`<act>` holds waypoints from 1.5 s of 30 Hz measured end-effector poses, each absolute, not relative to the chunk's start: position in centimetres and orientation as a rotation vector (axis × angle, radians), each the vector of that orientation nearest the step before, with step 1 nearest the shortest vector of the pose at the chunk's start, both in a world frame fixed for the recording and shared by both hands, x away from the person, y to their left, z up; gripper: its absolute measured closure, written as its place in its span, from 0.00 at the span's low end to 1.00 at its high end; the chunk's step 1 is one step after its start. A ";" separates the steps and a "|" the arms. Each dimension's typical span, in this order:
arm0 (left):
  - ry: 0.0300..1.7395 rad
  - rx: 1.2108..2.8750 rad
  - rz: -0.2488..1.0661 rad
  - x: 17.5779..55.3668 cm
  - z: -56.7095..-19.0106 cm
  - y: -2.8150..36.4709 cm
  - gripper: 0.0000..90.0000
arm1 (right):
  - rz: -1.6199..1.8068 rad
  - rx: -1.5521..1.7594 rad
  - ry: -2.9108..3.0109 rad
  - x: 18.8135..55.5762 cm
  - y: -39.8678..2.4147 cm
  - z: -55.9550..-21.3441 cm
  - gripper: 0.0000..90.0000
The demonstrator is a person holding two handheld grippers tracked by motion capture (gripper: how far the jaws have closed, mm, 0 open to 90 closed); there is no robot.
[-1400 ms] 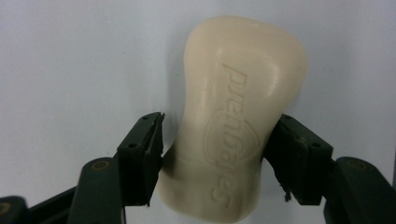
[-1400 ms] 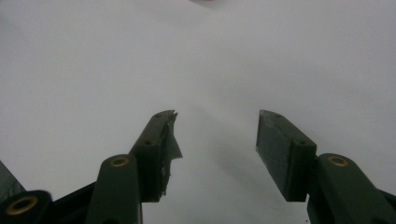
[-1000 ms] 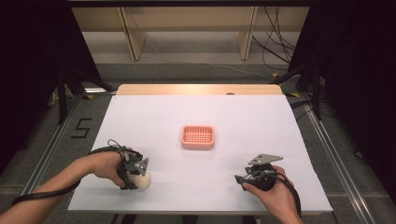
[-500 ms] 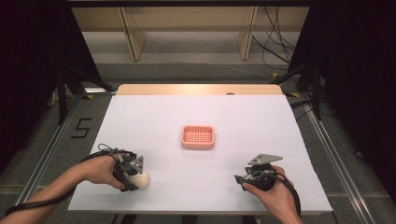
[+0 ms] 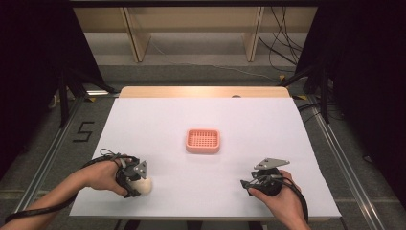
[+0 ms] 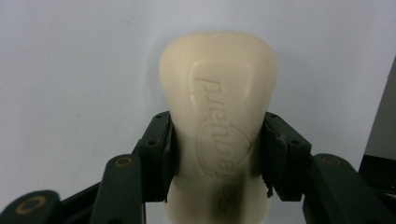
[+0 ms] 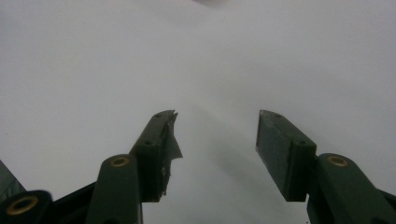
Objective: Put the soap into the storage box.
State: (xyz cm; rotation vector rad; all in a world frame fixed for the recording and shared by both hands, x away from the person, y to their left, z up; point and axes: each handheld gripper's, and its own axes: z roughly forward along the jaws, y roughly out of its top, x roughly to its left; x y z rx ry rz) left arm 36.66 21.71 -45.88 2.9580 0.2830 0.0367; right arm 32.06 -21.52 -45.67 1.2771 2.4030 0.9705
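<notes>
My left gripper has its fingers clamped on the soap low over the desk's near-left corner; my right gripper rests with fingers apart; the slick bar could squirt free if I squeeze harder.

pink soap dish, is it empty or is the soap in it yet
Empty. The pink soap dish shows only its bare grid at mid-table, while the cream soap bar sits clamped in the left tongs near the table's front edge.

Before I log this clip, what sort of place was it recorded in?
Probably a lab or data-collection bay, not a home: a white-topped table framed by floor rails, black curtains on both sides, loose cables on the floor behind, and a "5" marked on the floor.
</notes>
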 end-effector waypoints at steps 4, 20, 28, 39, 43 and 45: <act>0.278 2.948 0.046 36.6 -45.9 21.9 0.55 | 0.939 1.222 2.421 32.2 -21.9 -45.4 0.53; 0.328 2.856 0.090 35.9 -45.9 22.7 0.55 | 0.956 1.276 2.393 32.0 -21.7 -45.4 0.53; 0.353 2.780 0.154 35.8 -45.4 23.0 0.55 | 0.955 1.303 2.402 31.9 -21.7 -45.3 0.53; 0.426 2.646 0.230 35.5 -44.7 23.4 0.55 | 0.951 1.290 2.403 32.0 -21.7 -45.2 0.53; 0.462 2.578 0.232 35.2 -44.6 23.3 0.55 | 0.948 1.286 2.406 32.0 -21.7 -45.3 0.53; 0.446 2.586 0.245 35.3 -44.5 23.3 0.55 | 0.953 1.286 2.398 32.0 -21.6 -45.4 0.53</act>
